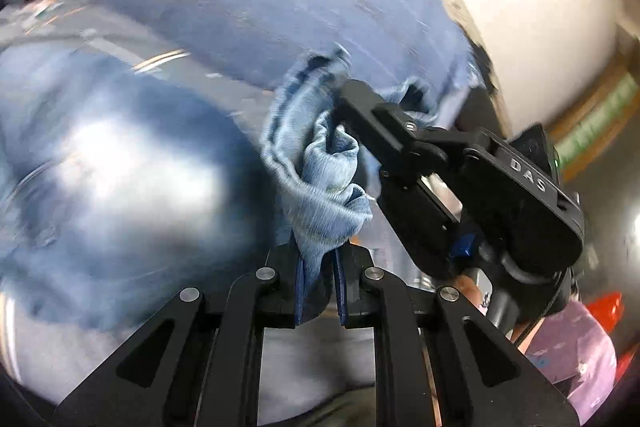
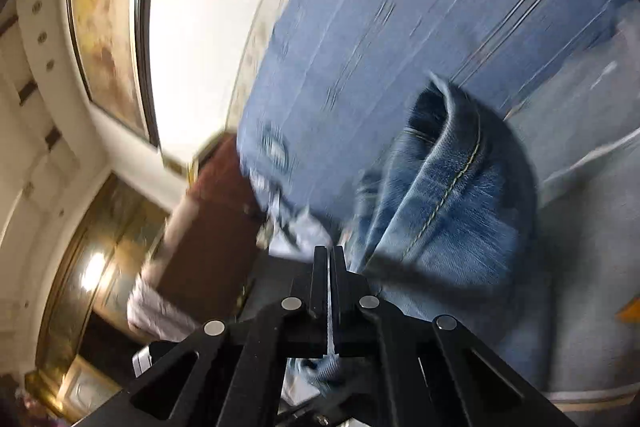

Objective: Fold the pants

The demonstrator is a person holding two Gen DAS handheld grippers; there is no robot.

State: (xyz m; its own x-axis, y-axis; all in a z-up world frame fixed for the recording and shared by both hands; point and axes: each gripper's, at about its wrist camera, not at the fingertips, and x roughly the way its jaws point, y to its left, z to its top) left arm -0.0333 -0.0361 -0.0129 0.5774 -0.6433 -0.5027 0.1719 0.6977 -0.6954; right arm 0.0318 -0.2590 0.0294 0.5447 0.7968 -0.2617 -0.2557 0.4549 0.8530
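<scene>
I have the biggest thing in front of me first: a bed point(image 2: 400, 7) with a blue striped cover, blurred in both views, and the pants point(image 1: 112, 163), light-wash jeans, spread over it and lifted at one end. That raised end is bunched between my two tools, so the long axis of the jeans runs away from both of them across the bed towards its far side. My left hand-held gripper point(image 1: 318, 279) is closed almost fully on a wad of denim, the cloth squeezed between its blue-padded fingers. My right hand-held gripper point(image 2: 330, 267) is pinched tight on a thin edge of the same fabric, with a stitched seam point(image 2: 452, 187) rising just beyond it; in the left view it sits close beside and slightly ahead of the left one. I judge the two grips are nearly touching on one hem, so neither is clearly nearer the rest of the garment; the fold would carry this end over the length lying ahead.
</scene>
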